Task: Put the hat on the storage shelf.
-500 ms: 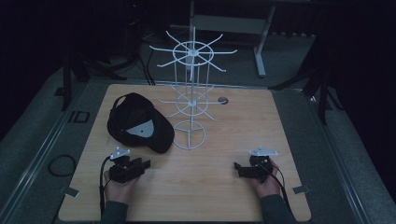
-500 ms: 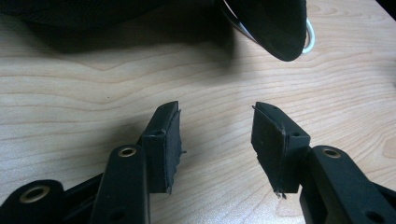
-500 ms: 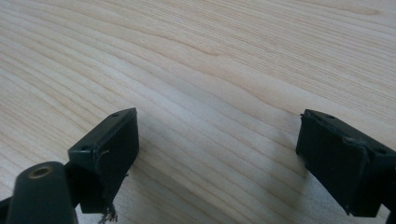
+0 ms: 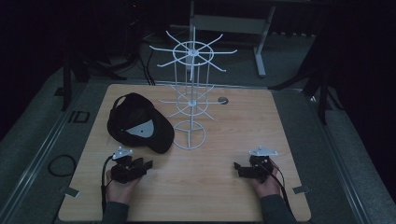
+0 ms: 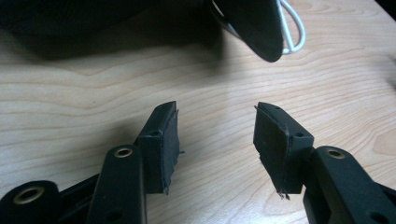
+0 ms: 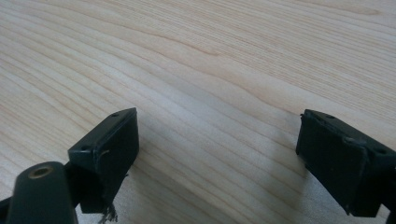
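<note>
A black cap point(image 4: 137, 122) with a grey patch lies on the wooden table point(image 4: 243, 121), left of centre. Beside it on the right stands a white wire display rack point(image 4: 190, 93) with hook arms and a ring base. My left gripper point(image 4: 145, 165) rests near the front left, just below the cap's brim, open with nothing between its jaws. In the left gripper view the left gripper point(image 5: 215, 133) faces the cap's brim point(image 5: 252, 25), a short way off. My right gripper point(image 4: 237, 168) sits at the front right, open over bare wood, as the right gripper point(image 6: 217, 149) shows in its own view.
A small round grommet point(image 4: 222, 99) is set in the table behind the rack. Dark floor, cables and table legs surround the table. A cable loop point(image 4: 62, 165) lies on the floor at the left. Bare wood lies between the two grippers.
The left gripper has edged slightly right and forward toward the cap. The right gripper holds its place.
</note>
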Available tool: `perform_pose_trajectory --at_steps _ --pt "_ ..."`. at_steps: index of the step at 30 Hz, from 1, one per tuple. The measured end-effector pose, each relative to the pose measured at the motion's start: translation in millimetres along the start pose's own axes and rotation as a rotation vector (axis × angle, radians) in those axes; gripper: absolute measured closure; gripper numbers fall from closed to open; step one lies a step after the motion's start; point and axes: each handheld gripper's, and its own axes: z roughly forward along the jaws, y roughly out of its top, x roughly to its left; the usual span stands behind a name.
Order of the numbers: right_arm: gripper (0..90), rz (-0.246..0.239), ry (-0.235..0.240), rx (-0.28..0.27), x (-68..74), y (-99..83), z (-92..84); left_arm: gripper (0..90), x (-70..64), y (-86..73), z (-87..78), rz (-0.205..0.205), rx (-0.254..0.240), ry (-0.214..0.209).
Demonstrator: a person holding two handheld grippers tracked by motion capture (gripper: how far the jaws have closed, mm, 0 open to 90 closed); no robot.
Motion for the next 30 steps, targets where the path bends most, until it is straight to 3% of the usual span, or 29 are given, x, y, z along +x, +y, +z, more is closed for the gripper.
perform_pose_trajectory --at_steps 6,13,23,30 --pt "13.0 0.0 0.0 0.0 0.0 0.0 0.0 49.0 -6.6 9.6 -2.9 0.019 -0.02 -0.009" --pt "13.0 -0.001 -0.001 0.0 0.0 -0.1 -0.1 49.0 -11.7 17.3 0.0 0.007 -0.043 -0.007" --pt "13.0 -0.001 -0.002 0.0 0.1 -0.1 -0.1 47.5 -13.3 22.9 10.7 -0.039 -0.071 -0.02" --pt "13.0 0.0 -0.002 0.0 0.1 -0.1 -0.1 46.4 -21.1 27.7 23.4 -0.053 -0.092 0.001"
